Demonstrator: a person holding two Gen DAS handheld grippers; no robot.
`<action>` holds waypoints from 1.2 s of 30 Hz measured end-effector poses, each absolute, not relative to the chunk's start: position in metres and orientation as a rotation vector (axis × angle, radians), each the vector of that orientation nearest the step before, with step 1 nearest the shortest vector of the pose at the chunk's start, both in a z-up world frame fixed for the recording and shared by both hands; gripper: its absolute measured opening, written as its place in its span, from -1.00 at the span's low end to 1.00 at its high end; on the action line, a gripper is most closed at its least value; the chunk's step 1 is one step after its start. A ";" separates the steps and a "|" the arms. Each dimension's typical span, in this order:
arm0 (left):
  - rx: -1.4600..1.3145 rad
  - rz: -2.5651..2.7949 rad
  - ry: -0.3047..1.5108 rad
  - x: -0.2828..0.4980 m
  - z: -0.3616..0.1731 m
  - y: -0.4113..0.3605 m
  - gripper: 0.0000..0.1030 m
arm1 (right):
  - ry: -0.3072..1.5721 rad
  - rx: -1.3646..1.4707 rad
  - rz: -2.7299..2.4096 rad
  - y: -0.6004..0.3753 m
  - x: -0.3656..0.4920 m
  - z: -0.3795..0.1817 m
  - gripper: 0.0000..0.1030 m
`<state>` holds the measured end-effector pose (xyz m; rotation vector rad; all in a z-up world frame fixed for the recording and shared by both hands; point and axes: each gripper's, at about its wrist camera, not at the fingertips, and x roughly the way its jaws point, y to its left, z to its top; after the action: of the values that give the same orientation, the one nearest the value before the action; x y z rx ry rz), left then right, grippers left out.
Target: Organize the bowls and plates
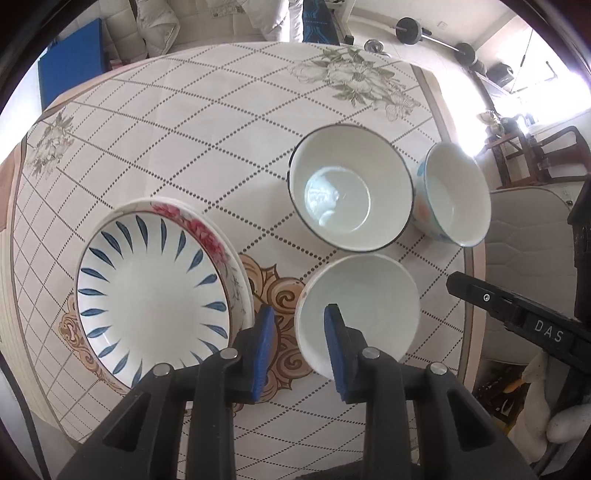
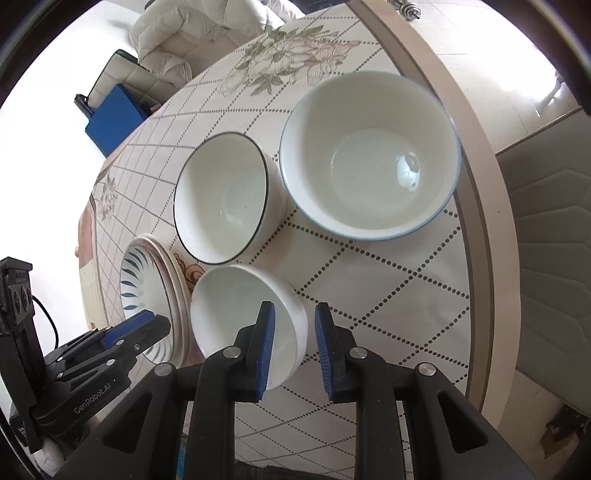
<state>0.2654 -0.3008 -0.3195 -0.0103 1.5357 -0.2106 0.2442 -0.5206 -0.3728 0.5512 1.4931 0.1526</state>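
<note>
Bowls wait unstacked: small plain white bowl sits under both slightly parted, empty grippers; regrip its rim squarely.

Round table under a cloth of dotted diamond lines, with a grey-green flower print at one o'clock and a brown scroll ornament near centre. Beyond the far edge, a blue panel at ten o'clock, pale quilted bedding at twelve. A barbell on the floor at one o'clock.
</note>
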 end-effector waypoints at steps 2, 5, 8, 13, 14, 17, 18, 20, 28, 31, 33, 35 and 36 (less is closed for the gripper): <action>-0.022 -0.235 1.523 0.279 -0.308 -0.308 -0.50 | 1.456 0.587 0.128 -0.535 0.246 -0.363 -0.38; 0.002 -0.279 1.509 0.308 -0.302 -0.337 -0.49 | 1.423 0.654 0.105 -0.560 0.250 -0.356 0.28; 0.033 -0.343 1.528 0.341 -0.304 -0.373 -0.49 | 1.395 0.690 0.056 -0.588 0.254 -0.355 0.30; 0.136 -0.457 1.623 0.388 -0.335 -0.436 -0.49 | 1.394 0.800 0.023 -0.627 0.270 -0.378 0.30; 0.170 -0.468 1.636 0.394 -0.342 -0.448 -0.49 | 1.399 0.827 0.024 -0.632 0.272 -0.385 0.30; 0.270 -0.490 1.671 0.403 -0.361 -0.477 -0.49 | 1.418 0.885 0.020 -0.639 0.279 -0.405 0.30; 0.305 -0.503 1.686 0.404 -0.368 -0.486 -0.49 | 1.424 0.900 0.022 -0.640 0.282 -0.411 0.30; 0.379 -0.531 1.709 0.402 -0.380 -0.504 -0.49 | 1.428 0.919 0.018 -0.641 0.285 -0.421 0.30; 0.554 -0.532 1.669 0.391 -0.398 -0.525 -0.57 | 1.457 0.951 0.016 -0.643 0.290 -0.444 -0.44; 0.537 -0.528 1.669 0.392 -0.400 -0.523 -0.62 | 1.467 0.915 0.013 -0.640 0.291 -0.445 -0.65; 0.514 -0.522 1.676 0.394 -0.400 -0.520 -0.62 | 1.471 0.893 0.007 -0.638 0.293 -0.444 -0.67; 0.502 -0.516 1.677 0.393 -0.399 -0.518 -0.63 | 1.475 0.877 0.001 -0.637 0.294 -0.442 -0.69; 0.499 -0.517 1.674 0.393 -0.397 -0.518 -0.64 | 1.478 0.873 -0.001 -0.637 0.294 -0.442 -0.70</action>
<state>0.3932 -0.5175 -0.3974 0.4994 1.6744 -0.5169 0.2940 -0.6373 -0.4417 0.8734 1.4783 -0.0008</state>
